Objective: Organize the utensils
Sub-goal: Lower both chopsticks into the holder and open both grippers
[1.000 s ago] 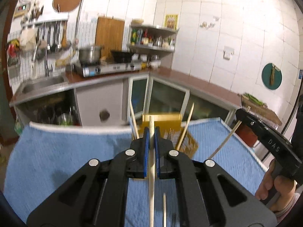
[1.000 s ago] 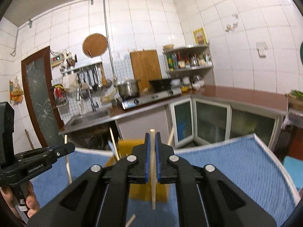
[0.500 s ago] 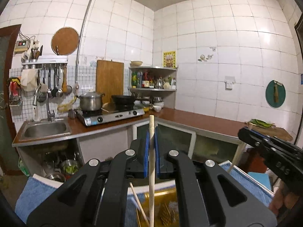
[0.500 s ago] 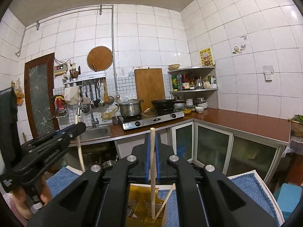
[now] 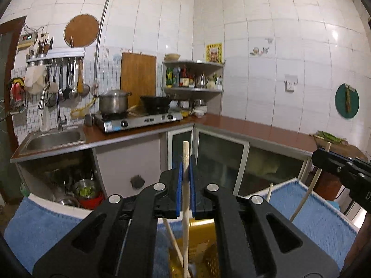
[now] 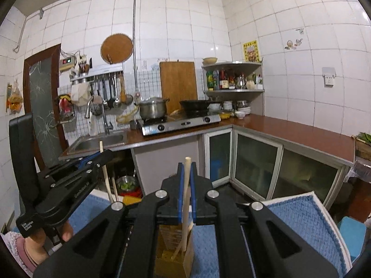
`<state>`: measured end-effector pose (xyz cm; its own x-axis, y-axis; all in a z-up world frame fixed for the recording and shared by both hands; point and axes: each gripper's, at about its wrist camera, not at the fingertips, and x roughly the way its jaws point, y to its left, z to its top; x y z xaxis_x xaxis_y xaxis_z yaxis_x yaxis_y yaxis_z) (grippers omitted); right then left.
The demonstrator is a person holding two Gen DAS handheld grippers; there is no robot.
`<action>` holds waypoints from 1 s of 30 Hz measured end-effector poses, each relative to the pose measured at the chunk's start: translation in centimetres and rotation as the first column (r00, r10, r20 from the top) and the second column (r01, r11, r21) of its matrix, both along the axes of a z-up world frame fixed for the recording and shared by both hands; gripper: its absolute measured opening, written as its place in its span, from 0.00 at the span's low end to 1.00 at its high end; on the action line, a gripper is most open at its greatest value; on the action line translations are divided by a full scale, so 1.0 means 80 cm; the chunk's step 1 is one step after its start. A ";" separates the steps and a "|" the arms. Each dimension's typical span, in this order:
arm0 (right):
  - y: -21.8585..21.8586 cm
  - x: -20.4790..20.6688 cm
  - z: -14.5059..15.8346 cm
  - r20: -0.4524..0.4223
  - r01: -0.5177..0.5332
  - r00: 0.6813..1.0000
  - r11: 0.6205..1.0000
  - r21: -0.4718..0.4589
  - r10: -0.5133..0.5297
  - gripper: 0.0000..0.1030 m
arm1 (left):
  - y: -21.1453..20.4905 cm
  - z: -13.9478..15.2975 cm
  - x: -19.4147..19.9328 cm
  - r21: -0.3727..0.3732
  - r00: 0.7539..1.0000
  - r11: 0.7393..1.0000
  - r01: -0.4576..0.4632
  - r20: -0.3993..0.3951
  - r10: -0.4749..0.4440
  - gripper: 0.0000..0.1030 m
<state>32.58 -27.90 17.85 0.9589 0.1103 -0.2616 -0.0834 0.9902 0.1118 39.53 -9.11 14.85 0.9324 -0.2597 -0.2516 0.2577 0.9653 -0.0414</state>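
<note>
left gripper [image 5: 184,186]: clamped on left chopstick [image 5: 185,210], held upright, lower end over the holder, likely so it drops in straight
holder [image 5: 204,247]: gold slotted box on blue towel [image 5: 41,222], loose chopsticks already leaning inside
right gripper [image 6: 186,191]: pinching right chopstick [image 6: 186,206], near-vertical, tip inside holder's mouth

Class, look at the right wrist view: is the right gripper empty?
No. The right gripper is shut on a wooden chopstick, which stands upright between its blue pads above the yellow holder.
</note>
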 end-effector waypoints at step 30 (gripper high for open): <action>-0.001 -0.053 -0.039 -0.028 0.016 0.999 1.000 -0.004 -0.016 0.49 | 0.055 -0.026 -0.094 -0.008 0.995 0.996 -0.090 -0.054 0.090 0.84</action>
